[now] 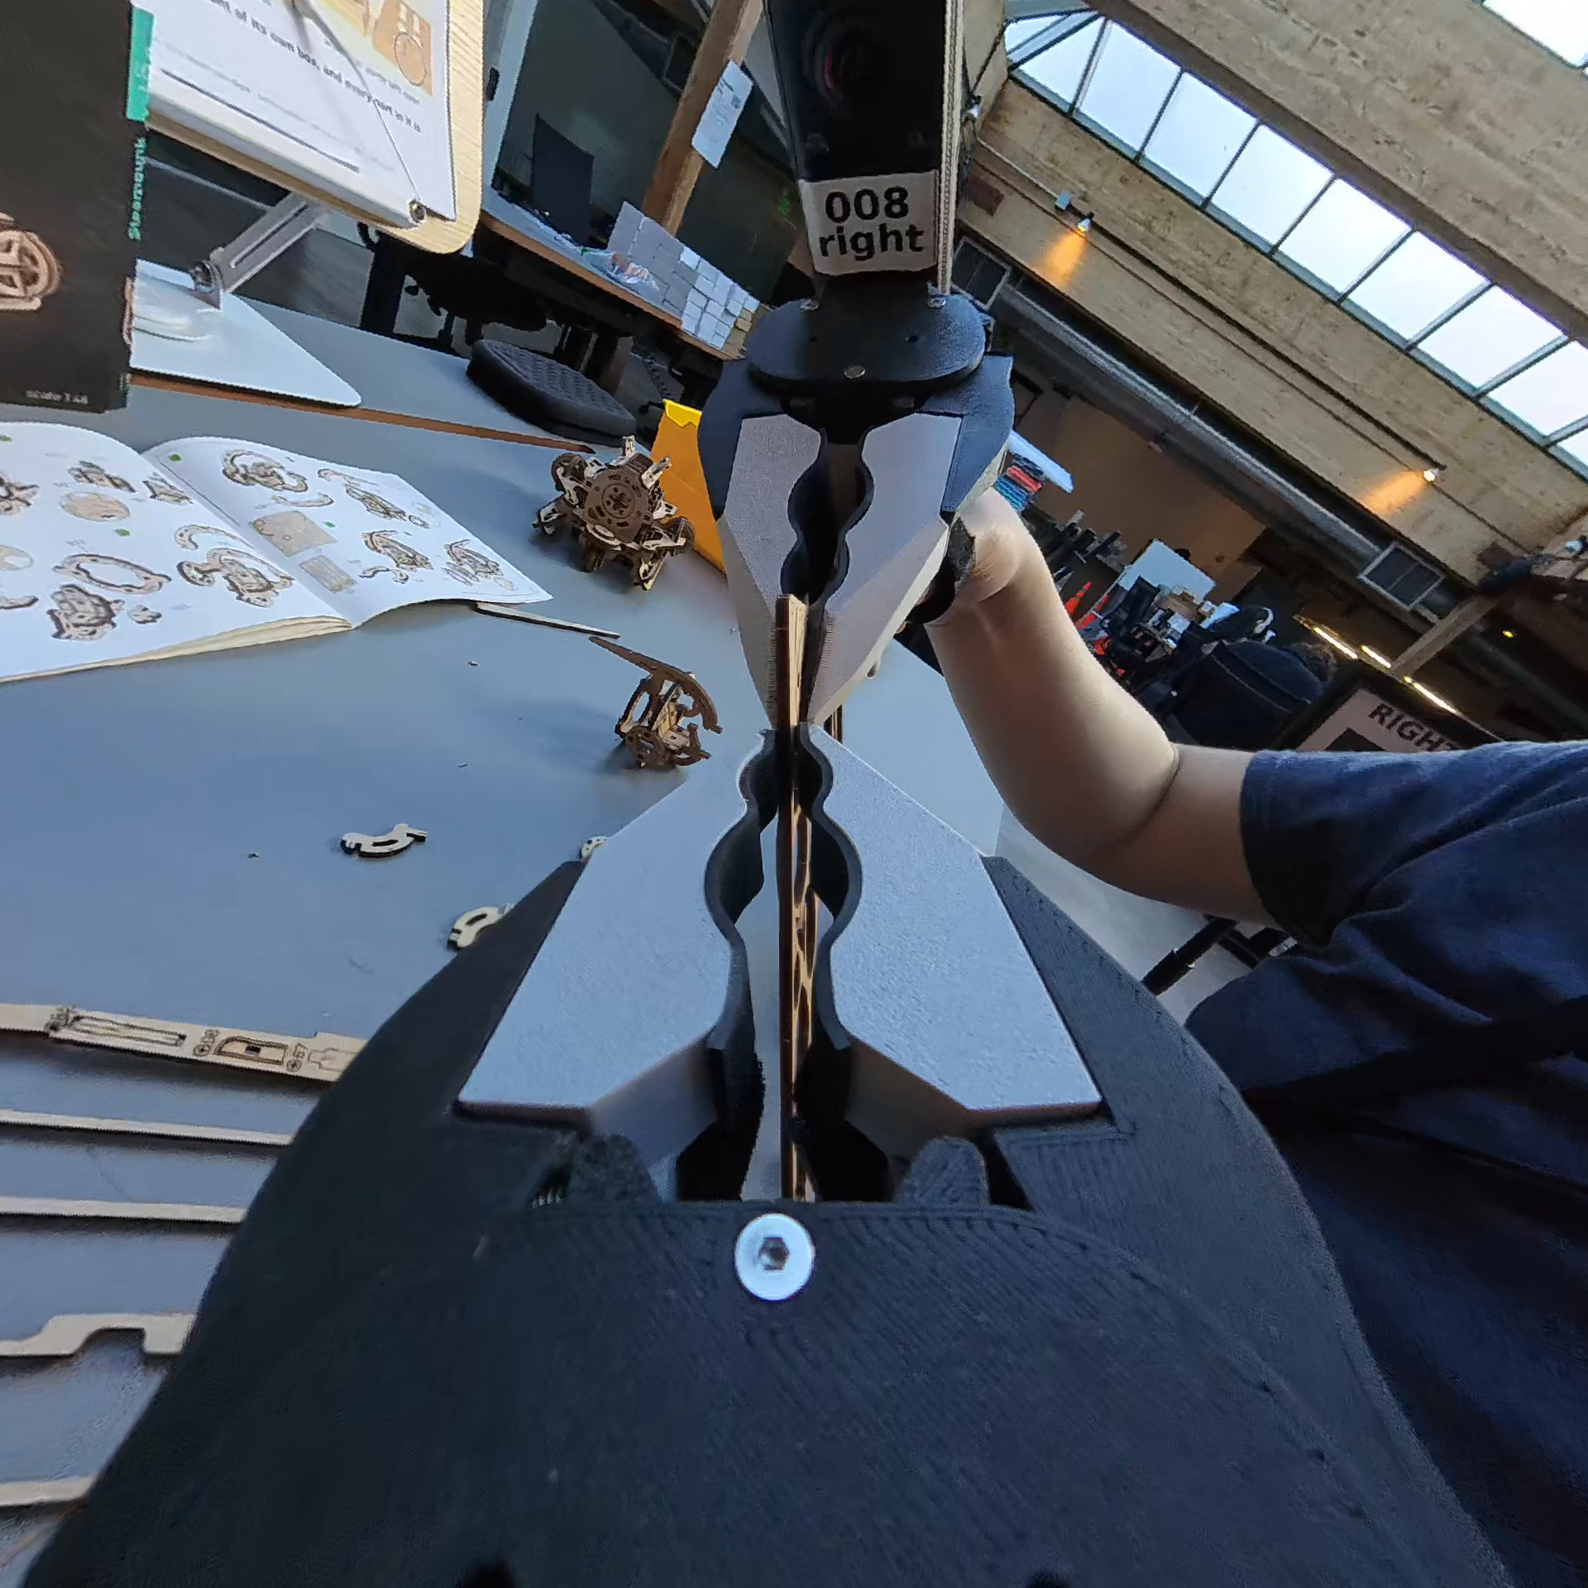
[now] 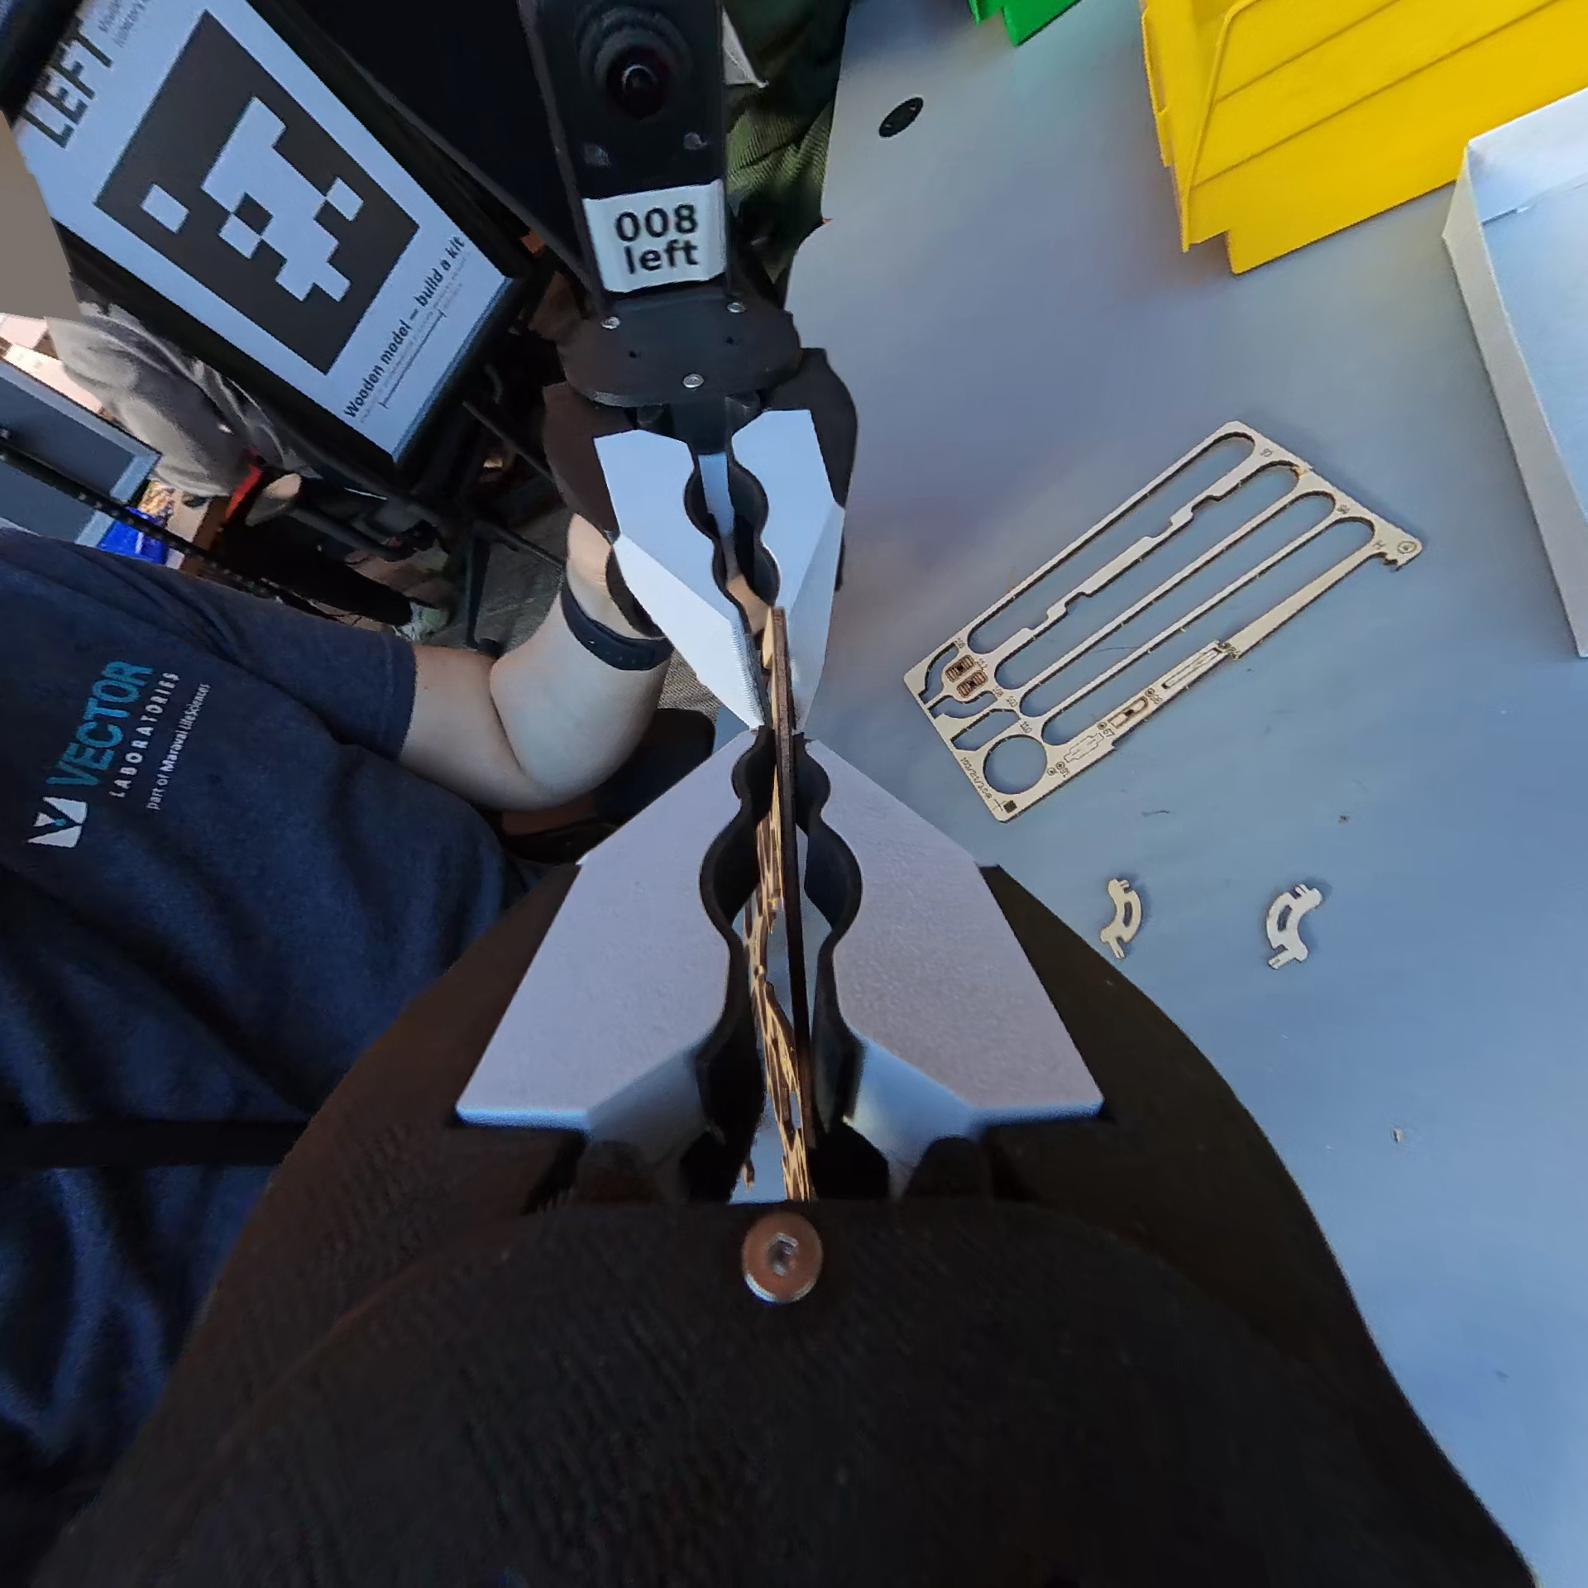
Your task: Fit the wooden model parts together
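A thin laser-cut wooden sheet (image 1: 792, 859) is held edge-on between both grippers, above the grey table (image 1: 430, 773). My left gripper (image 1: 790, 743) is shut on one end of it. My right gripper (image 1: 795, 687) faces it tip to tip and is shut on the other end. In the right wrist view the same sheet (image 2: 780, 859) runs between my right gripper's (image 2: 778, 743) fingers, and the left gripper (image 2: 773, 696) clamps its far end. Most of the sheet's face is hidden by the fingers.
Two assembled wooden models (image 1: 614, 516) (image 1: 666, 709), an open instruction booklet (image 1: 215, 541), small loose parts (image 1: 382, 840) and fret strips (image 1: 198, 1044) lie on the table. An emptied fret sheet (image 2: 1151, 619), two hook-shaped parts (image 2: 1121, 915) (image 2: 1289, 924), yellow bins (image 2: 1340, 112) and a white box (image 2: 1538, 344) are to the right. Only a small space, under 4 cm, lies between the two pairs of fingers.
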Tool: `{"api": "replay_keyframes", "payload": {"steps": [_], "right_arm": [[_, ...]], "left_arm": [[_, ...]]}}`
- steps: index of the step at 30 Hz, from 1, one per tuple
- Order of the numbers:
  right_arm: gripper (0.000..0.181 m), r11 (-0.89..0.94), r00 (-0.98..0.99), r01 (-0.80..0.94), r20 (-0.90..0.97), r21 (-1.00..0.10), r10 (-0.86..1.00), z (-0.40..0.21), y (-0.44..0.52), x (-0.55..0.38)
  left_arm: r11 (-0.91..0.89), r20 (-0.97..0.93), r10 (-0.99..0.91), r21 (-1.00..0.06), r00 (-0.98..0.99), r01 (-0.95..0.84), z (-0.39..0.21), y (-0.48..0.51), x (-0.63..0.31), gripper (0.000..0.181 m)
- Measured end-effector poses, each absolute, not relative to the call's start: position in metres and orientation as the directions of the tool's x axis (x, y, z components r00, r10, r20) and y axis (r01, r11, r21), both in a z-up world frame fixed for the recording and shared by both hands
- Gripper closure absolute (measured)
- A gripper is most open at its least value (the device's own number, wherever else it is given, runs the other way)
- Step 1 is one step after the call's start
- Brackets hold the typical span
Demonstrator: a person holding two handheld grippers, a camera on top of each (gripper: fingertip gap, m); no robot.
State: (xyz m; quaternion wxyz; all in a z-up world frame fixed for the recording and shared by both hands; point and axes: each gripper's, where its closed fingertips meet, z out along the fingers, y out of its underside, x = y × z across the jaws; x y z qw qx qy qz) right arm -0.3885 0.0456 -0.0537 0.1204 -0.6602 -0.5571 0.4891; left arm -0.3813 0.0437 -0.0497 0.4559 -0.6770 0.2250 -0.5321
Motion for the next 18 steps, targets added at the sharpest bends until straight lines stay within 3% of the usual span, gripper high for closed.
{"api": "replay_keyframes", "payload": {"steps": [3,11,18], "right_arm": [[0.181,-0.356,-0.090,0.619,-0.514,-0.700,0.853,-0.058,0.047,-0.389],[0.180,-0.370,-0.054,0.648,-0.524,-0.666,0.850,-0.071,0.049,-0.388],[0.181,-0.494,-0.093,0.540,-0.632,-0.681,0.769,-0.074,0.040,-0.386]], "left_arm": [[-0.460,0.485,-0.779,-0.873,0.397,0.164,-0.055,0.045,-0.382,0.181],[-0.504,0.552,-0.764,-0.834,0.333,0.226,-0.066,0.048,-0.381,0.181],[-0.429,0.474,-0.832,-0.879,0.288,0.206,-0.070,0.041,-0.377,0.177]]}}
